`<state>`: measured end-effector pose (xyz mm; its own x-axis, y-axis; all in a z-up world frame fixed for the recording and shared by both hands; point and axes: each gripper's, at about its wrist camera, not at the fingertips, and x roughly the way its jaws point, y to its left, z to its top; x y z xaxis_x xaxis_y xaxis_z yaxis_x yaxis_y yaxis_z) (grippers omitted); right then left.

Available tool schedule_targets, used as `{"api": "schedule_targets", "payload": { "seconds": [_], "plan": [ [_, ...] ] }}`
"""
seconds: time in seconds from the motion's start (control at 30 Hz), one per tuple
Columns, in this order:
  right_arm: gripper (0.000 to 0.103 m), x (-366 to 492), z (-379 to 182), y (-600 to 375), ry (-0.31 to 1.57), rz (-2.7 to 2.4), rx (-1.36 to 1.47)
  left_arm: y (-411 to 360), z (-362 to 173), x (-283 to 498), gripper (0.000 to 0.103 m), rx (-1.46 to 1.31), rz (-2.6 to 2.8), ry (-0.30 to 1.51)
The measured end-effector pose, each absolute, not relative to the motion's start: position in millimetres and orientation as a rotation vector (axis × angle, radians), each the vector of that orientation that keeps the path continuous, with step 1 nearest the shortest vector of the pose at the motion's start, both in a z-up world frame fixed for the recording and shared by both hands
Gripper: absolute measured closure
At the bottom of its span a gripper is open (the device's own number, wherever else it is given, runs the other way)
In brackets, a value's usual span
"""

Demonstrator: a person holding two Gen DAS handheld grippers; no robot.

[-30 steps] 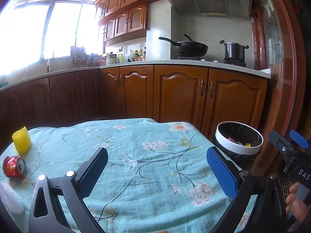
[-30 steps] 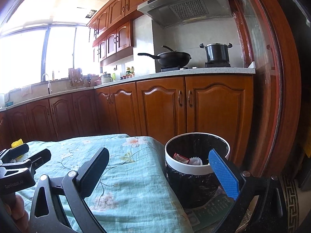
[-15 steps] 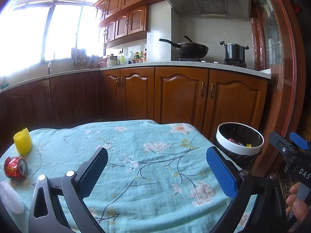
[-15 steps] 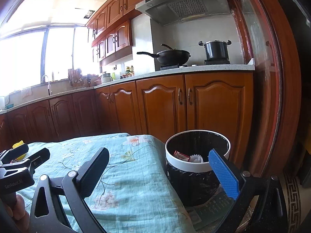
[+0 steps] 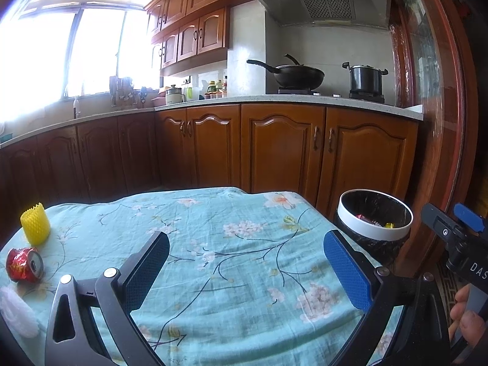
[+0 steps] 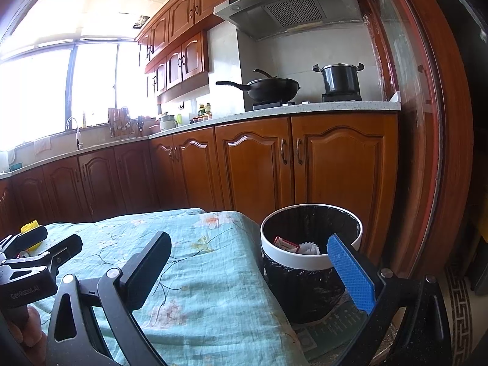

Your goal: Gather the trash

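A crushed red can lies at the table's left edge, with a yellow foam net sleeve standing just behind it and a white foam piece in front. My left gripper hovers open over the middle of the floral cloth, holding nothing. A white-rimmed bin with a black liner stands on the floor off the table's right end. In the right wrist view my right gripper is open and empty above the table's right edge, the bin under its blue finger; trash lies inside.
The table wears a teal flowered cloth. Brown kitchen cabinets line the far wall, with a wok and pot on the stove. A wooden door frame rises at the right. A hand holds the other gripper's handle.
Both views have shifted slightly, as if the grippers rose or tilted a little. The trash on the table and the bin have not moved. Both grippers stay open.
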<state>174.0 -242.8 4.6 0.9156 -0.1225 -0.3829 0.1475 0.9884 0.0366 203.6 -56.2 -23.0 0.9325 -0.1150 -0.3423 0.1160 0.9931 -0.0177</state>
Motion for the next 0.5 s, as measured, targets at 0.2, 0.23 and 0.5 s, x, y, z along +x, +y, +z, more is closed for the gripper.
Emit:
{"api": "schedule_targets", "payload": {
  "seconds": [0.2,0.23,0.5],
  "plan": [
    [0.0,173.6,4.8,-242.8,0.389,-0.139,0.065,-57.5,-23.7,203.8,0.001,0.01,-0.119,0.353],
    [0.0,173.5,4.8,-242.7,0.388,-0.14,0.065,-57.4,-24.0,203.8,0.001,0.011,-0.12,0.352],
    [0.0,171.5,7.8,-244.7,0.385,-0.143,0.071,-58.3,-24.2,203.4,0.001,0.015,-0.126,0.356]
  ]
}}
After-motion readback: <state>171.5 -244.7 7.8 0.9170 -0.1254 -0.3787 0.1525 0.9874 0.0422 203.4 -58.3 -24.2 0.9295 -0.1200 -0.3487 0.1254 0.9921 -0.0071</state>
